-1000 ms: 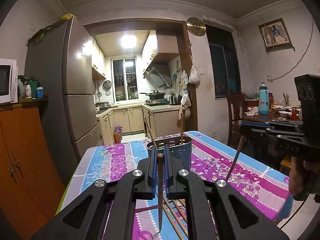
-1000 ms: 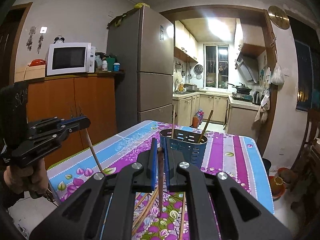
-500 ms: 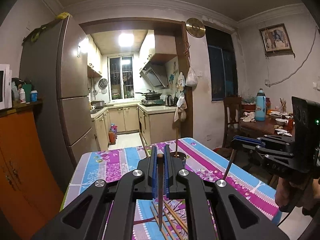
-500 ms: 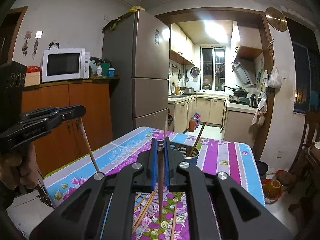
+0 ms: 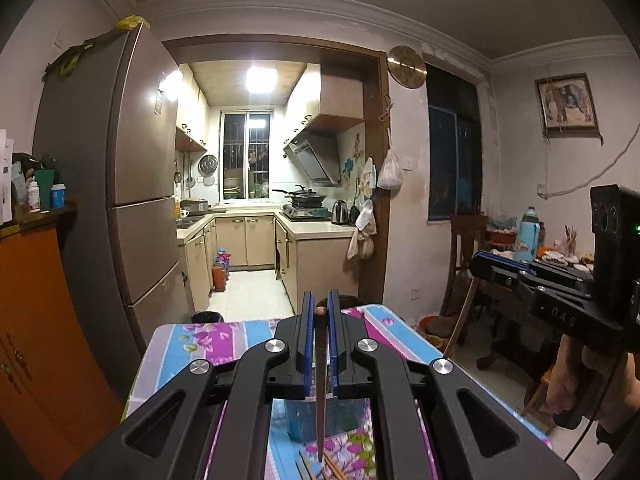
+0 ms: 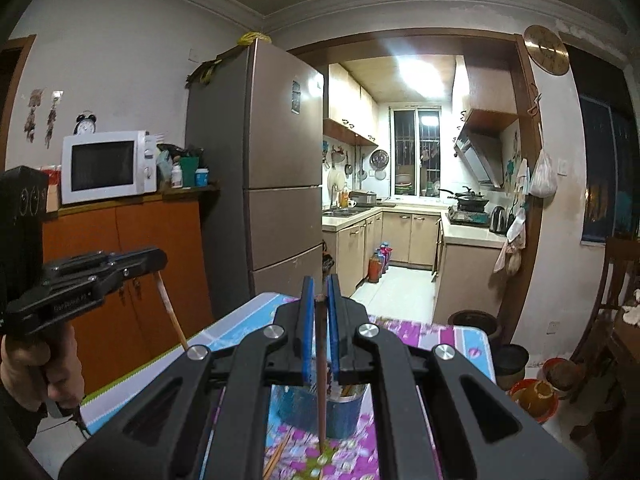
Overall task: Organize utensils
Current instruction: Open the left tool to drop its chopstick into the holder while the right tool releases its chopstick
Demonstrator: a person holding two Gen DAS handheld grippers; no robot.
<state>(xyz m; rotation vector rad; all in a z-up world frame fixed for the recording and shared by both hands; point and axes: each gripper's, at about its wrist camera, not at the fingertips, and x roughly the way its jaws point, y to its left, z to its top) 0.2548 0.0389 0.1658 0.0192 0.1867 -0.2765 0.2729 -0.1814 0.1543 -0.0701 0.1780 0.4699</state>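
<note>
You hold two tools, each clamped on one brown wooden chopstick. Your left tool (image 5: 319, 312) grips its chopstick (image 5: 320, 400) hanging tip-down above the bench (image 5: 192, 344) with the floral purple-and-blue cloth. Your right tool (image 6: 319, 300) pinches the second chopstick (image 6: 321, 392) likewise. One blue perforated utensil holder (image 6: 344, 410) stands at twelve o'clock below both tools. Several loose chopsticks (image 5: 332, 466) lie at six o'clock; their count is unclear.

Place: home dining room opening onto a kitchen
Evidence: fridge (image 6: 280, 168), microwave (image 6: 108, 166), stove (image 5: 306, 211), floral-clothed table (image 5: 208, 344)
</note>
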